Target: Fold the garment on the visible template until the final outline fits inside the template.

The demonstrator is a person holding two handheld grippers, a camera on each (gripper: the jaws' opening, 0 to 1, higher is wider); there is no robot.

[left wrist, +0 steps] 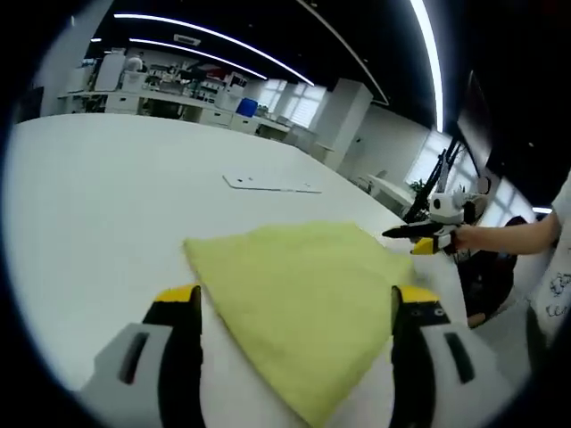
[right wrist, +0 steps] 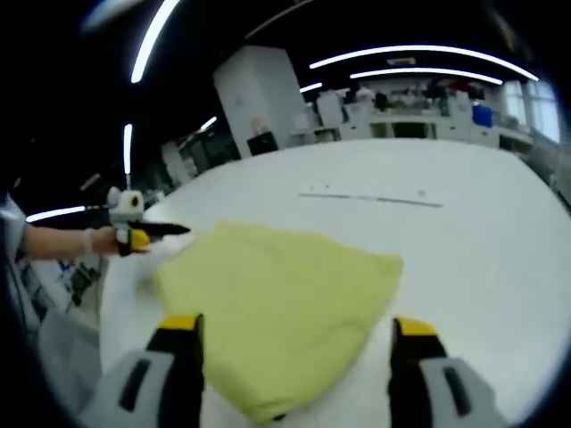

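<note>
Currently, as I read both gripper views:

Garment: a soft yellow-green cloth garment (left wrist: pixel 299 299), already folded into a compact, roughly four-sided shape, lies flat on the broad white table (left wrist: pixel 98 205). In the left gripper view it sits between my jaws, and its near corner reaches the bottom of the view.

Same garment, right gripper view: the yellow-green cloth (right wrist: pixel 277 308) again lies between the two jaws, one corner pointing toward the far side of the table (right wrist: pixel 482 259).

Template: a thin pale flat sheet (left wrist: pixel 270 184) lies on the table beyond the garment, apart from it. In the right gripper view I see it as a narrow light strip (right wrist: pixel 370 198).

Left gripper (left wrist: pixel 296 308): jaws spread wide, one on each side of the cloth, holding nothing. I cannot tell whether the tips touch the fabric.

Right gripper (right wrist: pixel 297 337): jaws likewise wide apart and empty, over the garment's near edge.

Other gripper in each view: the right gripper (left wrist: pixel 426 234) appears beside the cloth's far corner, held by a hand (left wrist: pixel 482 237); the left gripper (right wrist: pixel 143 230) appears near the cloth's edge.

Background: office desks (left wrist: pixel 169 100) stand far behind.
</note>
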